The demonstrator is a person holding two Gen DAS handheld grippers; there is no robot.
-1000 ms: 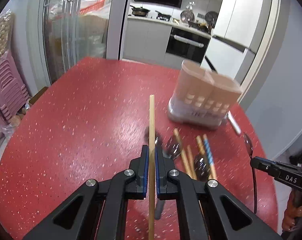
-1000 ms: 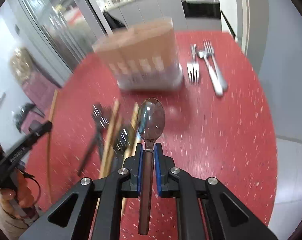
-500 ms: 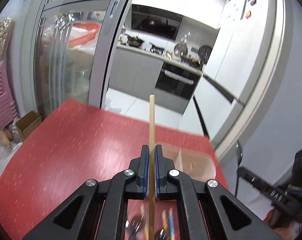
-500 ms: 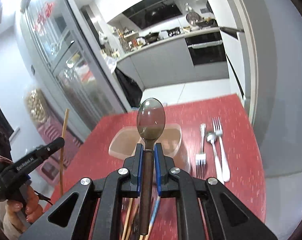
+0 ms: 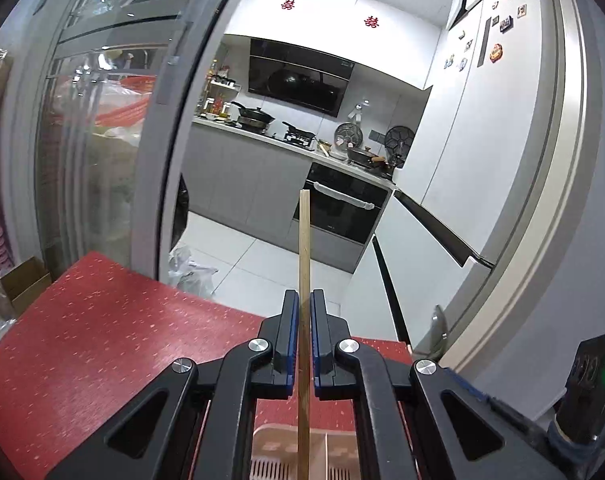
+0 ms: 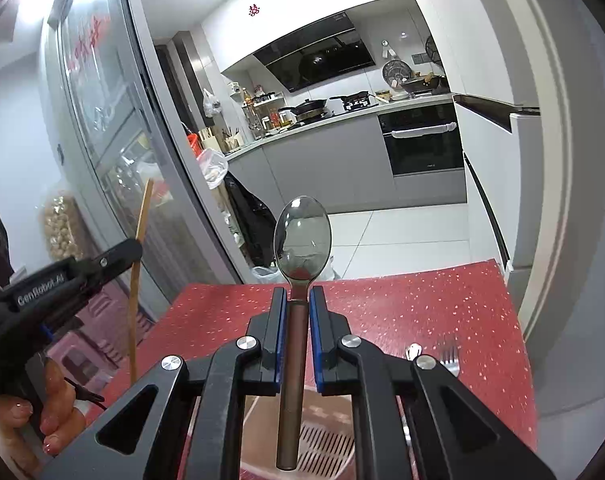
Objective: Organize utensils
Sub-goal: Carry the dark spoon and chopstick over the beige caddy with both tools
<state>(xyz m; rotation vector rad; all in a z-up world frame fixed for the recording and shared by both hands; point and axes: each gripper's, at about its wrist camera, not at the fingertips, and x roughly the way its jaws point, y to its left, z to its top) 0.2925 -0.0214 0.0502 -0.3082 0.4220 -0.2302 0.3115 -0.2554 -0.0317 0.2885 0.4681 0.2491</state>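
- A single wooden chopstick (image 5: 304, 264) is clamped in the left gripper (image 5: 305, 300). The jaws are almost fully closed, with just the stick's width left between the blue pads (image 5: 291, 332).
- The chopstick is held upright, with its lower end hanging over the pink utensil holder (image 5: 338, 446) seen at the bottom of the left wrist view. That vertical grip makes sense if it's meant to be dropped end-first into a compartment.
- Which compartment it's lined up with can't be told for sure; it looks very close to the divider wall.
- On the other side, a spoon (image 6: 300, 248) is pinched by the right gripper (image 6: 299, 300) at the neck, just under the bowl. The jaws are closed to the handle's width, nothing else is held.
- The spoon is kept bowl-up, with the dark handle pointing down over the slotted floor of the holder, so it'd probably go in handle-first and stay easy to grab later.
- A fork (image 6: 450, 358) and another spoon (image 6: 413, 351) are left lying on the red table (image 6: 402, 304), just beside the holder on its right, so the sorting is judged not finished.
- In the right wrist view, the left gripper and its chopstick can be seen off to the left, well apart from the spoon, so no clash is expected if both are lowered straight.
- Biggest risk is guessed to be the chopstick catching the divider edge.
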